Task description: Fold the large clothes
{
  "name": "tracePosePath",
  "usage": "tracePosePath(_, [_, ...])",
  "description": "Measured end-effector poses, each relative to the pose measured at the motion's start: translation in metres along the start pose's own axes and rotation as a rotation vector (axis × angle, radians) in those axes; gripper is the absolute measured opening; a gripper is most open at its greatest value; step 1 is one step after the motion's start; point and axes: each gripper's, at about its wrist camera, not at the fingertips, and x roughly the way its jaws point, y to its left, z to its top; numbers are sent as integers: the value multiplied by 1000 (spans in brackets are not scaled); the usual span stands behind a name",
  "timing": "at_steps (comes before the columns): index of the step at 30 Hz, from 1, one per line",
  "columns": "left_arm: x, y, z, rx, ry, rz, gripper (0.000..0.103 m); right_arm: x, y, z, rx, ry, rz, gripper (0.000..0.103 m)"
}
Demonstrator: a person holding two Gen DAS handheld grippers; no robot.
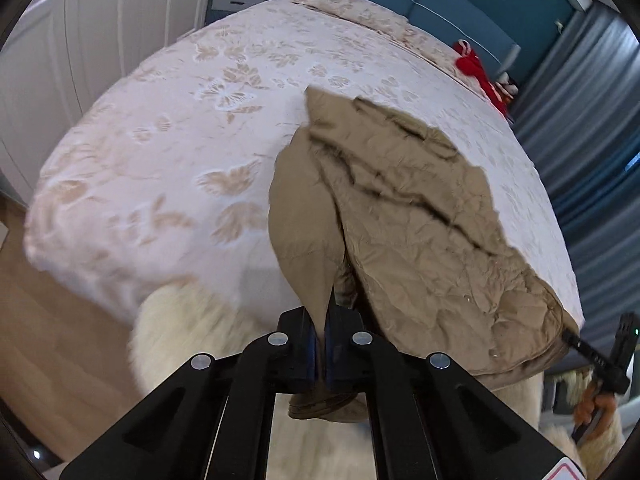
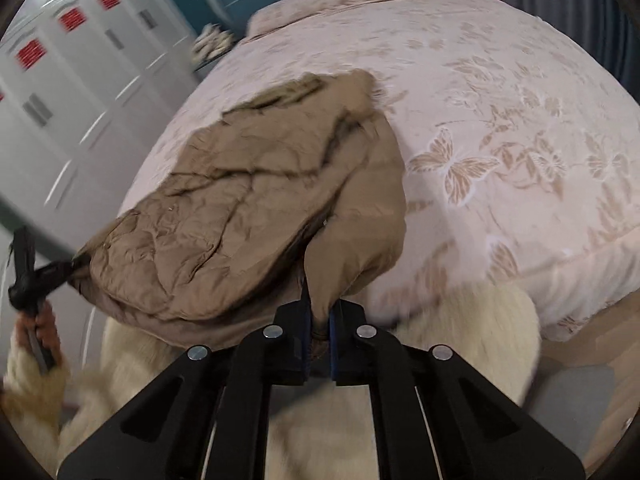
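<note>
A crinkled, quilted tan coat (image 1: 420,216) lies bunched on the bed (image 1: 160,152), whose pale bedspread carries woven leaves and butterflies. The left tongs (image 1: 322,344) pinch one smooth fabric corner at the near edge. The right tongs (image 2: 319,332) pinch another.

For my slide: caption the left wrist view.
Left gripper shut on tan jacket at the bed edge.
</note>
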Motion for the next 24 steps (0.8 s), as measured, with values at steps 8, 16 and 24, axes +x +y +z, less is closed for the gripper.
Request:
tracePosePath(8, [-59,-35,55,85,-246,44,1,-45,32,65,-45,-272,62,5])
tracePosePath(16, [57,-48,167,86,-276,188,3,69,7,180,63,-317,-62,5])
tracePosePath(24, [162,-33,219,17,-181,276,3,162,-5,223,122,-268,-149,5])
